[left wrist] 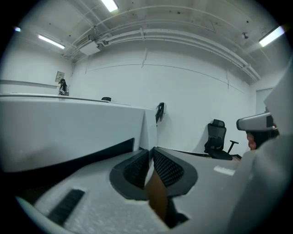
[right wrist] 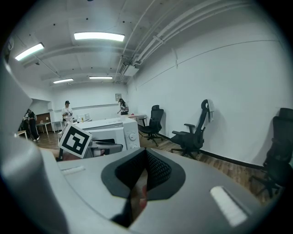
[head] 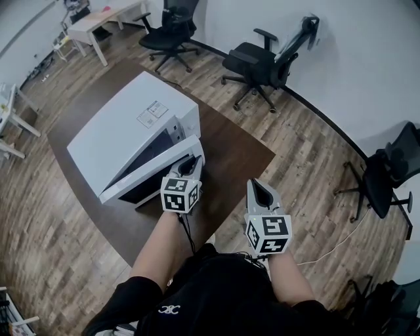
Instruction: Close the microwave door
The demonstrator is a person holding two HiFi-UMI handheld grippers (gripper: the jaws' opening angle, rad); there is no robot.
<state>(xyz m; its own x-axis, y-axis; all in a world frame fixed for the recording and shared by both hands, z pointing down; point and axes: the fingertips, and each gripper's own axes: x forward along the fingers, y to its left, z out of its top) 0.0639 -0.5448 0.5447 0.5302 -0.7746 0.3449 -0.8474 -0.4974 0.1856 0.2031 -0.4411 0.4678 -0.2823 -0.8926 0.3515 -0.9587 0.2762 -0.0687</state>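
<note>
Both the left gripper [head: 190,164] and the right gripper [head: 261,191] have fingers together, empty. The door [head: 157,169] stands ajar on the microwave [head: 125,125]. Its free end is just ahead of the left gripper, and the right gripper is farther away.

- Left tool [left wrist: 151,154]: the ribbed black pads stand nearly together, their tips meeting, with nothing between them.
- White microwave [left wrist: 68,128]: fills the left side just beyond the tool, a dark band along its lower edge.
- Black office chair [left wrist: 216,139]: stands against the white wall [left wrist: 197,91], right of the tool.
- Ceiling strip lights [left wrist: 110,4]: lit.
</note>
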